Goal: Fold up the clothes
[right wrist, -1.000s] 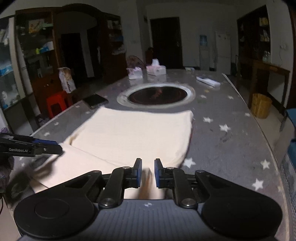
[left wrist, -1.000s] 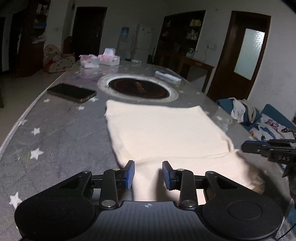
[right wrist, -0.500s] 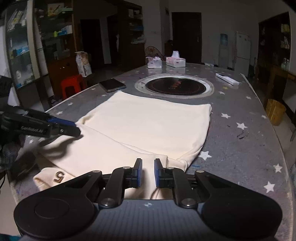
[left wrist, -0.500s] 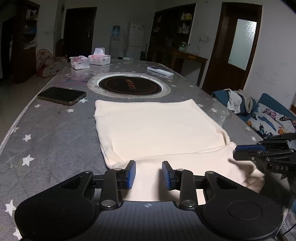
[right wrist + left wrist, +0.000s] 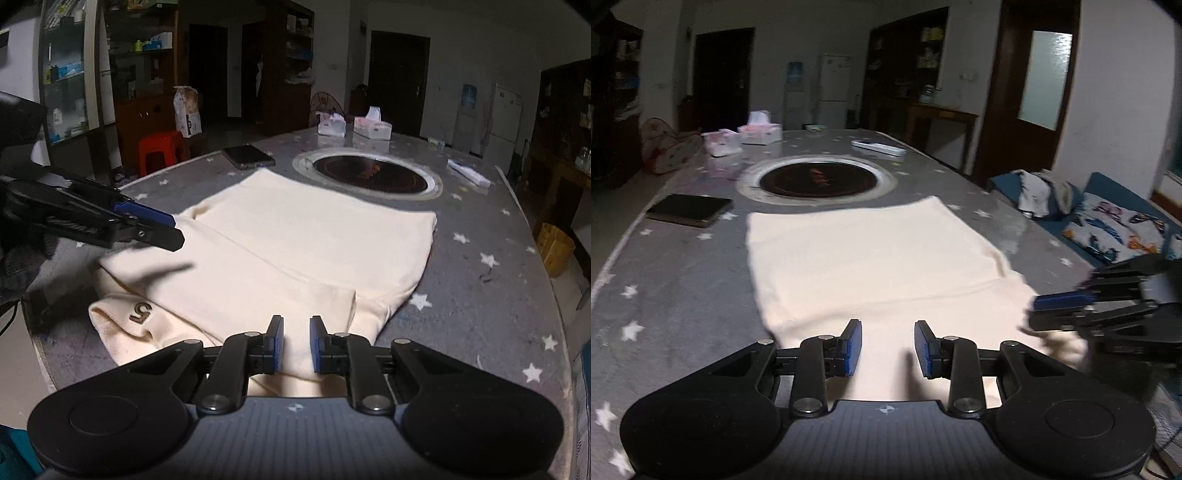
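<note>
A cream garment [image 5: 871, 258] lies folded flat on the grey star-patterned table [image 5: 665, 295]. A folded strip runs along its near edge, and a patch with a "5" [image 5: 140, 312] shows at the near left corner. My left gripper [image 5: 887, 326] hovers over the near strip, open, with bare cloth showing in the gap; in the right wrist view the left gripper [image 5: 173, 229] casts a shadow on the cloth. My right gripper [image 5: 296, 321] is low over the garment [image 5: 314, 236] at its near right corner. Its jaws are opening, and a fold of cloth sits between the pads.
A dark phone [image 5: 689, 210] lies left of the garment. A round inset hob [image 5: 818, 181] sits beyond it, with tissue boxes [image 5: 759, 133] and a remote [image 5: 879, 147] farther back. A sofa with clothes [image 5: 1041, 192] is on the right, a red stool [image 5: 162, 147] on the left.
The right gripper's pads have drawn a little apart. Both hands have shifted sideways and rolled, so the "5" corner has come into the right wrist view. The garment lies as before.
</note>
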The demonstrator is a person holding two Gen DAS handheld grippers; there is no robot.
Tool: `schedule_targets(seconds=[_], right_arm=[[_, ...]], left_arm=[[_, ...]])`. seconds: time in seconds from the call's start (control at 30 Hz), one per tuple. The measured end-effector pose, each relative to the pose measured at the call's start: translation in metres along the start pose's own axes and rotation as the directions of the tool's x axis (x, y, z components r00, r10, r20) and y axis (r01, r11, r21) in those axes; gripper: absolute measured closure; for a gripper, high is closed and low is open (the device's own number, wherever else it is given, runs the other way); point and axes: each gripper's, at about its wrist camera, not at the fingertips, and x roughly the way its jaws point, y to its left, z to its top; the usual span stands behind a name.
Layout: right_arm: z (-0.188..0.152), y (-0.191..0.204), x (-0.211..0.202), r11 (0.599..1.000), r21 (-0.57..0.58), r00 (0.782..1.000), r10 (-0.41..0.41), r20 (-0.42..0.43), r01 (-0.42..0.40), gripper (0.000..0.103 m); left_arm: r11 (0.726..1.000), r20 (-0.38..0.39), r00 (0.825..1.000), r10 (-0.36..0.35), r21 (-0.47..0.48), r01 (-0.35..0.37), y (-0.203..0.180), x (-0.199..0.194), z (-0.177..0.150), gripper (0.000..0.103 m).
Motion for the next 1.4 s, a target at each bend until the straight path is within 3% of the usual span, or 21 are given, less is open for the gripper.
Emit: schedule_targets(seconds=[0.17,0.37,0.47,0.63,0.83,1.1,1.3,1.4], right_arm=[[-0.002,-0.004,0.0,1.0,0.017,1.0,-0.002,-0.005,0.002,0.086],[0.015,-0.007,0.01,1.0,0.016,0.999,-0.003,0.044,0.003,0.086],[0.016,-0.011,0.027,1.0,0.025,1.0,-0.009,0.025,0.009,0.086],[0.012,-0.013,0.024,1.0,0.026,1.0,0.002,0.01,-0.002,0.085],[0.0,0.002,0.006,0.997,-0.072,1.0,0.017,-0.009,-0.018,0.08],[-0.005,0.017,-0.011,0.987,-0.158,1.0,0.012,-0.016,-0.015,0.077],[-0.009,0.022,-0.027,0.977,-0.211,1.0,0.001,-0.029,-0.007,0.072],[-0.013,0.023,-0.034,0.971,-0.237,0.999,-0.01,-0.041,0.0,0.07]], left_arm=[[0.999,-0.05,0.999,-0.011,0.031,0.013,-0.013,0.009,-0.014,0.069],[0.999,-0.044,0.999,-0.004,0.053,0.007,-0.017,0.011,-0.015,0.067],[0.999,-0.048,0.999,0.0,0.053,0.003,-0.014,0.009,-0.016,0.067],[0.997,-0.046,0.999,0.016,0.082,-0.012,-0.008,-0.009,-0.016,0.067],[0.983,-0.055,0.998,0.01,0.181,0.0,-0.012,-0.037,-0.028,0.066],[0.905,-0.027,1.0,-0.001,0.425,0.012,-0.039,-0.058,-0.054,0.06],[0.855,-0.003,1.0,-0.004,0.518,0.005,-0.054,-0.045,-0.064,0.06],[0.849,0.014,1.0,-0.008,0.529,-0.001,-0.056,-0.04,-0.065,0.06]])
